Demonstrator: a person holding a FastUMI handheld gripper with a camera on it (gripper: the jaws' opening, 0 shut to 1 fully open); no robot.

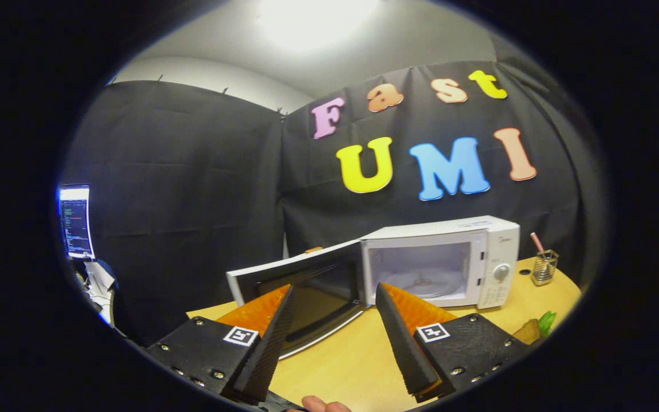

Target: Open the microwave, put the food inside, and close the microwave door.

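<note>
Your gripper (334, 294) hangs above the near part of the wooden table (358, 360), its fingers spread wide and holding nothing, with bare tabletop between them. Starting at far left, a lit monitor (75, 220) glows against the booth's black cloth. Moving right, the microwave door (301, 289) stands swung open toward the left, its dark window just beyond your left finger and its long edge running from near-left to far-right back to the hinge. Right of the hinge sits the white microwave (441, 260), its cavity open and the glass turntable (424, 281) bare inside, just beyond the tip of your right finger. Farther right, a small wire-mesh cup (543, 268) holding a pink stick stands on the table, apart from the microwave. The food (535, 328), a brownish piece with green leaves, lies at the near right of the table, off to the right of your right finger and nearer to you than the microwave. By the look of it, the opening is done and the food is not yet loaded; the coming move would appear to be a swing right and slightly back toward you, away from the cavity ahead.
</note>
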